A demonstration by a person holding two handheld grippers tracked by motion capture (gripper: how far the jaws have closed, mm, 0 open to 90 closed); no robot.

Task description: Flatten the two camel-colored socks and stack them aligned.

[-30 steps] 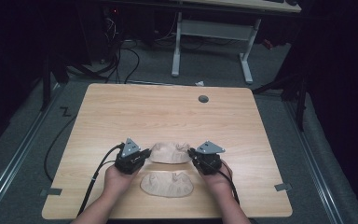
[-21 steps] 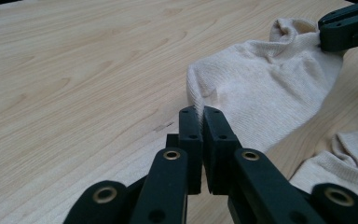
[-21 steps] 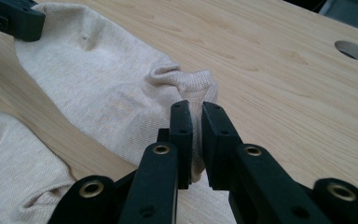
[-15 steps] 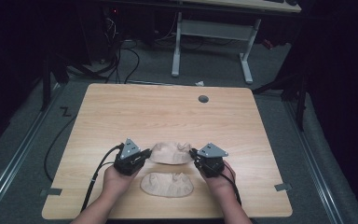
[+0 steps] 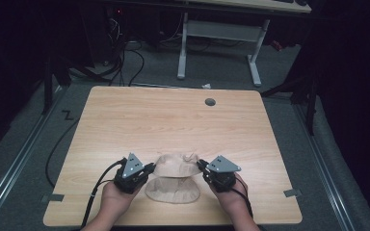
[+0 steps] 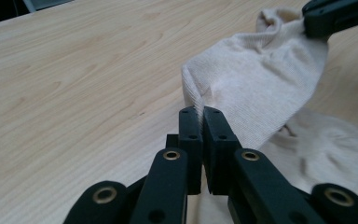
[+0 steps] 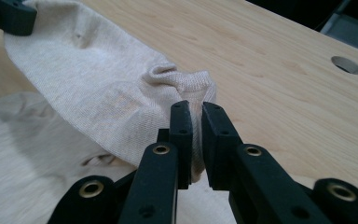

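Wooden bench [image 5: 173, 120], round hole [image 5: 210, 102] near far edge. Beige cloth [image 5: 176, 175] lies at near-centre edge, between both hands; its upper layer is held up off the lower part, stretched left to right. Left claw [image 5: 148, 169] pinched tight on cloth's left edge, fabric clamped btwn jaws. Right claw [image 5: 201, 167] clamped on bunched right edge, w/ fabric filling the slit between jaws.
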